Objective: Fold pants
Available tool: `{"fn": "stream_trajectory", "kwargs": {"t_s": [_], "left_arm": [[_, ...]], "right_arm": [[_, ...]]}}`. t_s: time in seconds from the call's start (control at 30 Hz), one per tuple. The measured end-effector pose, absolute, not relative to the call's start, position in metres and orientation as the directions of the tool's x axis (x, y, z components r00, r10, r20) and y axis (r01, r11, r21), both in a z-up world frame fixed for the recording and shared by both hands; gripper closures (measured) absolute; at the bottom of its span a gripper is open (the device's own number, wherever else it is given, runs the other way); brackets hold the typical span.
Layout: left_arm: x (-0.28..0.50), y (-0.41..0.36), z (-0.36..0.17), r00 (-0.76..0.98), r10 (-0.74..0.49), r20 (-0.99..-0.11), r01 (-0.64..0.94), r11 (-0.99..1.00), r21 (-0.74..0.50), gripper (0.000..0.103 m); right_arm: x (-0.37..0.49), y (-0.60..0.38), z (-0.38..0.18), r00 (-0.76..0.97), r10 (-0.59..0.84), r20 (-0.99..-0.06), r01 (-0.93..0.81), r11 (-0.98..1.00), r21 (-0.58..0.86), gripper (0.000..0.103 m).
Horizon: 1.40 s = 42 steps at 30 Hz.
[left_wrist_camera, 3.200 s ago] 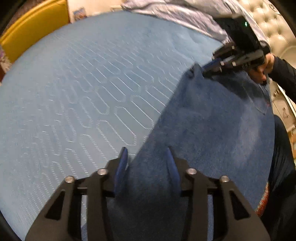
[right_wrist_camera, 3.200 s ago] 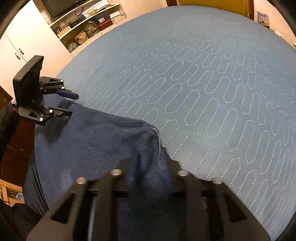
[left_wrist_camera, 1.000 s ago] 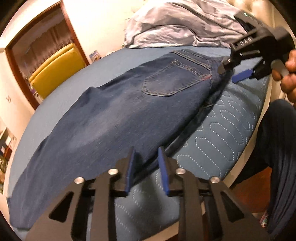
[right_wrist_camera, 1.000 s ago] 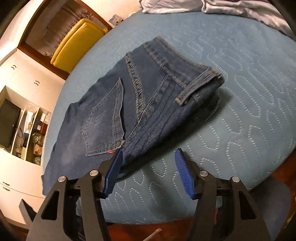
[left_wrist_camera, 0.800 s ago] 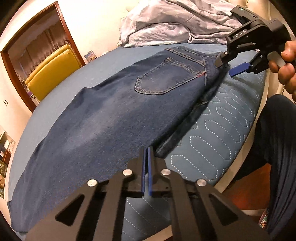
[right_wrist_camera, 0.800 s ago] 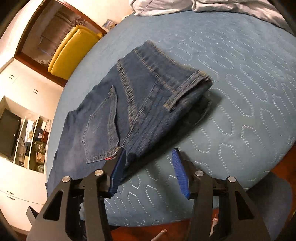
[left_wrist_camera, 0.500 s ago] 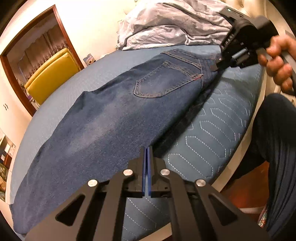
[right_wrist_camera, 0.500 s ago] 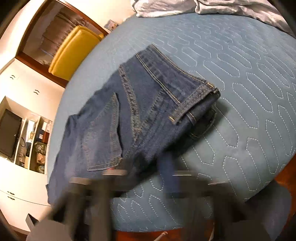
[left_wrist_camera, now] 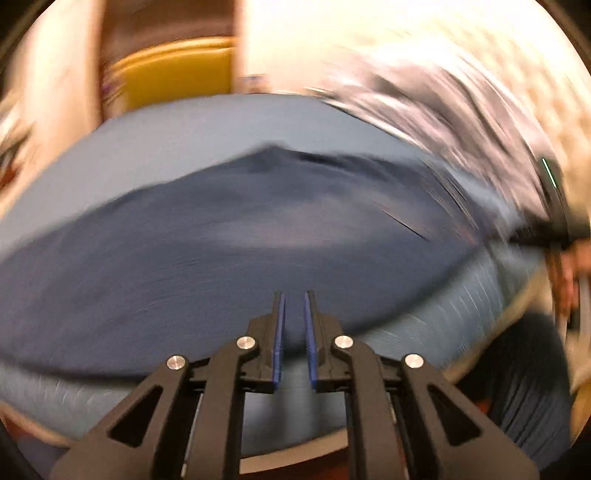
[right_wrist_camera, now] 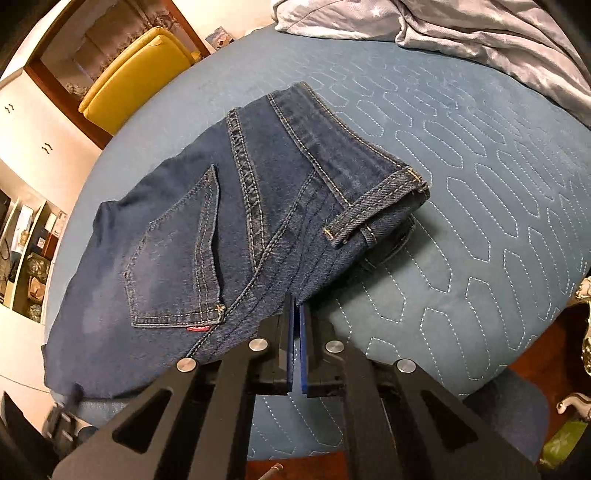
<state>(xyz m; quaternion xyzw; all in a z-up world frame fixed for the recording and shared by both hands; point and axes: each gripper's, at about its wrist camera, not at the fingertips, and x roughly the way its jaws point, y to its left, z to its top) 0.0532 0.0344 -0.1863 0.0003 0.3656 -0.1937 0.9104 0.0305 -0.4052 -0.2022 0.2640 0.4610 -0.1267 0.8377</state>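
Note:
Dark blue jeans [right_wrist_camera: 229,221] lie flat on the blue quilted bed [right_wrist_camera: 480,184], folded lengthwise, back pocket up and waistband to the right. My right gripper [right_wrist_camera: 295,306] is shut, its tips touching the jeans' near edge by the seat seam; I see no cloth between the pads. The left wrist view is smeared by motion. There the jeans [left_wrist_camera: 221,251] stretch across the bed [left_wrist_camera: 424,332]. My left gripper [left_wrist_camera: 293,295] hovers over their near edge, its jaws opening to a narrow gap with nothing pinched in it.
A crumpled grey blanket [right_wrist_camera: 480,33] lies at the bed's far side. A yellow chair [right_wrist_camera: 136,74] and open shelves [right_wrist_camera: 26,266] stand beyond the bed. The bed's near edge lies just below both grippers. A person's hand [left_wrist_camera: 569,273] and dark trouser leg [left_wrist_camera: 528,387] are at the right.
My right gripper's jaws went from wide apart to shut at the jeans' near edge. My left gripper swung sideways and rolled, and its shut jaws parted slightly.

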Motion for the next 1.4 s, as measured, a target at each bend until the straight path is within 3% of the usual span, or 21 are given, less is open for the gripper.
{"fn": "stream_trajectory", "kwargs": {"t_s": [0.13,0.17,0.2,0.23,0.27,0.3,0.33,0.43,0.47,0.6,0.63,0.77,0.83,0.87,0.93,1.03,1.1,1.2,1.27,1.4], "left_arm": [[0.082,0.136,-0.209,0.685,-0.151,-0.712,0.074,0.988,-0.139,0.079],[0.082,0.158,-0.210,0.697,-0.104,-0.709,0.010,0.991,-0.136,0.072],[0.082,0.181,-0.209,0.708,-0.030,-0.706,-0.068,0.992,-0.110,0.060],[0.084,0.201,-0.208,0.716,0.037,-0.698,-0.128,0.989,-0.078,0.056],[0.088,0.220,-0.203,0.727,0.082,-0.682,-0.157,0.986,-0.049,0.055],[0.097,0.230,-0.196,0.741,0.083,-0.666,-0.140,0.990,-0.032,0.054],[0.107,0.231,-0.189,0.754,0.059,-0.654,-0.092,0.996,-0.016,0.054],[0.144,0.208,-0.174,0.751,-0.068,-0.656,0.103,0.995,0.014,0.054],[0.164,0.196,-0.172,0.727,-0.134,-0.674,0.173,0.985,-0.009,0.055],[0.220,0.137,-0.176,0.621,-0.324,-0.714,0.428,0.903,-0.037,0.080],[0.234,0.123,-0.182,0.576,-0.365,-0.731,0.485,0.873,-0.054,0.082],[0.269,0.116,-0.209,0.539,-0.292,-0.790,0.497,0.868,0.018,0.085],[0.281,0.136,-0.210,0.540,-0.312,-0.782,0.477,0.879,-0.022,0.094],[0.283,0.142,-0.210,0.561,-0.276,-0.781,0.456,0.890,0.014,0.101],[0.287,0.156,-0.213,0.593,-0.221,-0.775,0.424,0.903,0.066,0.101],[0.295,0.177,-0.211,0.610,-0.212,-0.763,0.355,0.935,0.024,0.101],[0.290,0.195,-0.203,0.667,-0.110,-0.737,0.229,0.971,0.062,0.073],[0.267,0.231,-0.186,0.716,-0.083,-0.693,0.089,0.996,-0.027,0.070],[0.250,0.241,-0.185,0.696,-0.118,-0.709,0.107,0.992,-0.060,0.070],[0.239,0.257,-0.207,0.620,-0.075,-0.781,0.129,0.992,0.007,0.070]], "right_arm": [[0.031,-0.401,-0.199,0.520,-0.031,-0.854,0.480,0.837,0.262,0.101],[0.028,-0.401,-0.195,0.515,-0.058,-0.856,0.487,0.841,0.236,0.099],[0.023,-0.399,-0.183,0.513,-0.130,-0.849,0.503,0.846,0.174,0.094],[0.019,-0.398,-0.176,0.517,-0.170,-0.839,0.509,0.849,0.142,0.081],[0.017,-0.398,-0.167,0.520,-0.219,-0.826,0.518,0.849,0.101,0.079],[0.018,-0.397,-0.158,0.531,-0.257,-0.808,0.518,0.852,0.070,0.077],[0.023,-0.396,-0.150,0.542,-0.264,-0.797,0.506,0.860,0.059,0.069],[0.060,-0.380,-0.128,0.619,-0.217,-0.755,0.389,0.920,0.054,0.032],[0.075,-0.370,-0.122,0.652,-0.183,-0.736,0.317,0.947,0.045,0.026],[0.160,-0.323,-0.130,0.694,-0.071,-0.717,0.047,0.997,-0.053,0.027],[0.178,-0.319,-0.135,0.688,-0.067,-0.722,0.015,0.997,-0.079,0.028],[0.236,-0.318,-0.167,0.653,-0.088,-0.752,-0.072,0.982,-0.177,0.032],[0.255,-0.338,-0.186,0.608,-0.139,-0.781,-0.037,0.979,-0.202,0.036],[0.257,-0.346,-0.192,0.602,-0.131,-0.787,-0.038,0.981,-0.192,0.034],[0.253,-0.357,-0.200,0.618,-0.108,-0.779,-0.030,0.987,-0.161,0.030],[0.248,-0.356,-0.203,0.643,-0.142,-0.753,-0.001,0.983,-0.186,0.025],[0.246,-0.354,-0.206,0.654,-0.153,-0.741,0.009,0.981,-0.194,0.025],[0.247,-0.348,-0.205,0.662,-0.181,-0.727,0.016,0.973,-0.229,0.024],[0.246,-0.346,-0.204,0.663,-0.186,-0.725,0.018,0.972,-0.233,0.023],[0.246,-0.346,-0.202,0.658,-0.191,-0.728,0.021,0.971,-0.236,0.021]]}}
